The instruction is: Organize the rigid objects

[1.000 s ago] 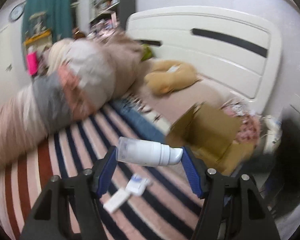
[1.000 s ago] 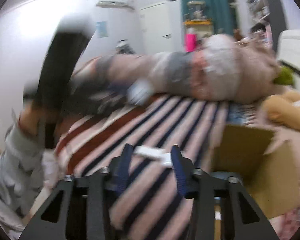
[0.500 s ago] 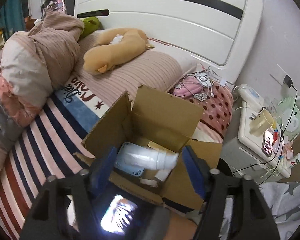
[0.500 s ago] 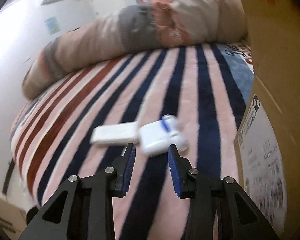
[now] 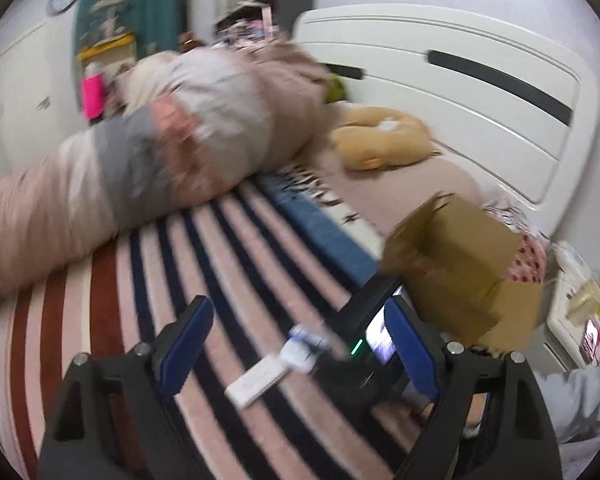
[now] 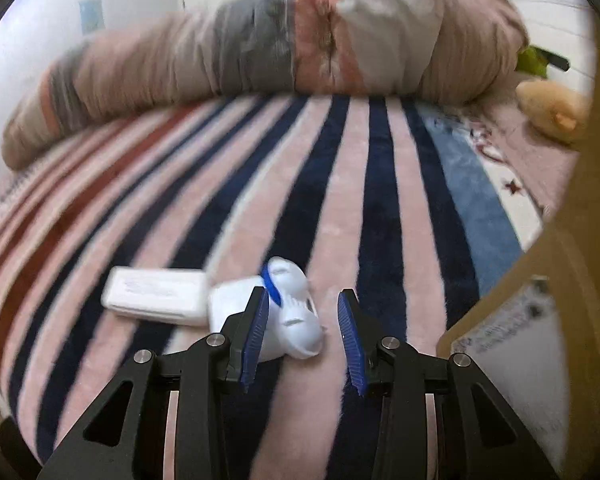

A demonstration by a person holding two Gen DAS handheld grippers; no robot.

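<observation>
We see a big bed with a soft, fuzzy striped blanket (image 6: 340, 184) in pink, dark blue and red. It looks thick and squashy, so things sink into it a little. A rolled-up puffy quilt (image 6: 260, 52) lies along the far side.

The brown cardboard box (image 5: 456, 268) sits on the bed to the right. It is stiff and flat-sided with its flaps up. We think the hard things go in there.

The flat white case (image 6: 156, 290) lies on the blanket. It is a smooth, hard slab with round corners. It touches the white and blue gadget (image 6: 288, 308), which is lumpy and shiny plastic with a blue band. We think it is light and hard, and a bit slippery, so it could pop out of a weak pinch. We would grab it across its fat middle, not on the sloping end.

Our right gripper (image 6: 303, 334) is spread apart and empty, low over the blanket. The gadget lies partly between its ridged blue pads (image 6: 256, 332), close to the left one.

Our left gripper (image 5: 296, 344) is wide apart and holds nothing.
</observation>
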